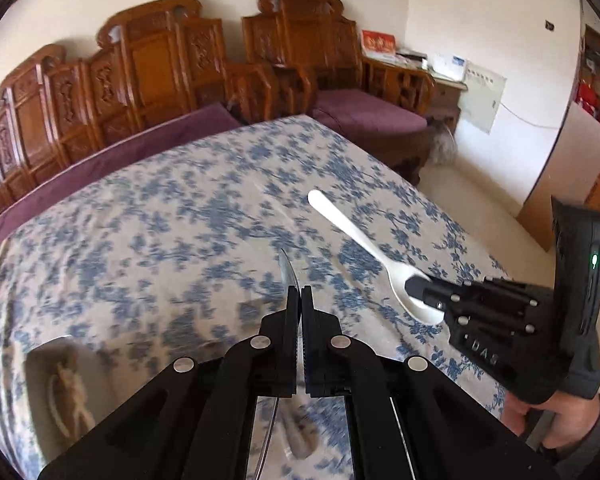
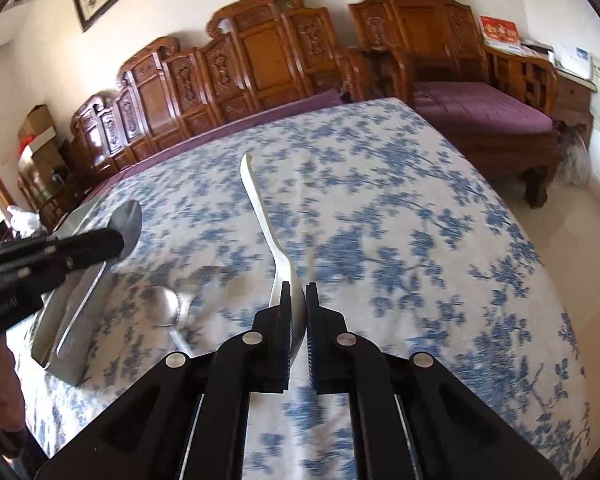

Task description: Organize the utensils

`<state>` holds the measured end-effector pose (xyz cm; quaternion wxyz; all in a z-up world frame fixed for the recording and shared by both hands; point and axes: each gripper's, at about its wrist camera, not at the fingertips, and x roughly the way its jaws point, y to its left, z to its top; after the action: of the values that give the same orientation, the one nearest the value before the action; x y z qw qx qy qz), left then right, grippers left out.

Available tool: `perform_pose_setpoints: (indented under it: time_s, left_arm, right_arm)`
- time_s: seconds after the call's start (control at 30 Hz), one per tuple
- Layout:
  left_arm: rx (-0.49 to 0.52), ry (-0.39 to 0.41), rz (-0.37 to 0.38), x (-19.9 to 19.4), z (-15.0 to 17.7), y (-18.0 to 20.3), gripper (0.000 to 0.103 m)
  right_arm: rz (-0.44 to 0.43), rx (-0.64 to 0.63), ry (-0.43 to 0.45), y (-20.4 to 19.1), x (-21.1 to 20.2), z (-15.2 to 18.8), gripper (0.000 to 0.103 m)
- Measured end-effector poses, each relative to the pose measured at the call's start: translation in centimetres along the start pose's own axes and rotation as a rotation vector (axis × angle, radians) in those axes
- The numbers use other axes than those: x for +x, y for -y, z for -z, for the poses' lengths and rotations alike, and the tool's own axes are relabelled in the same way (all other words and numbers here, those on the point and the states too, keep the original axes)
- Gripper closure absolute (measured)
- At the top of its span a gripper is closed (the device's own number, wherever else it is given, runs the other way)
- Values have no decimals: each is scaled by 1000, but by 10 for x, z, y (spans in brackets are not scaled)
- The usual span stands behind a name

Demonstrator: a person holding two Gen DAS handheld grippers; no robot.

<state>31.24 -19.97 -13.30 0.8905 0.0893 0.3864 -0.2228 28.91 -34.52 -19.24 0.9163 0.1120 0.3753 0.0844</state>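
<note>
My left gripper (image 1: 300, 294) is shut on a metal spoon (image 1: 289, 268), whose bowl sticks up edge-on past the fingertips; it also shows in the right wrist view (image 2: 129, 226). My right gripper (image 2: 299, 290) is shut on the bowl of a white plastic spoon (image 2: 260, 208), handle pointing away above the table; the left wrist view shows that spoon (image 1: 352, 236) and the right gripper (image 1: 414, 286) at the right. A metal tray (image 2: 70, 312) sits at the table's left. Another metal spoon (image 2: 168, 306) lies on the cloth beside it.
The table wears a blue-flowered cloth (image 2: 380, 220). Carved wooden benches with purple cushions (image 2: 480, 108) stand close behind and to the right of it. The tray also shows at lower left in the left wrist view (image 1: 56, 392).
</note>
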Motion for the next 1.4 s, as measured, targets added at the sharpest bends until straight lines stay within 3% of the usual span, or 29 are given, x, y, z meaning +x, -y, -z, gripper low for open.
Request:
perform_pose_setpoints:
  time_s: [0.33,0.63,1.07,1.4]
  left_arm:
    - [-90,32,-50,-48,12,-58,102]
    - [-221,8,-71,-65,47,-130,102]
    - [-377,-51,-115,-32,80,-202,102]
    - [-399,-99,-149,-13,103,-220,102]
  right_arm:
    - [-76,-129,-7,-80,-2,10,95]
    - [-100,-217,-42,-122,8,22,95]
    - [-101,-252,-73,-134,23,27,95]
    - [-109,-271,-86,-142,31,28,95]
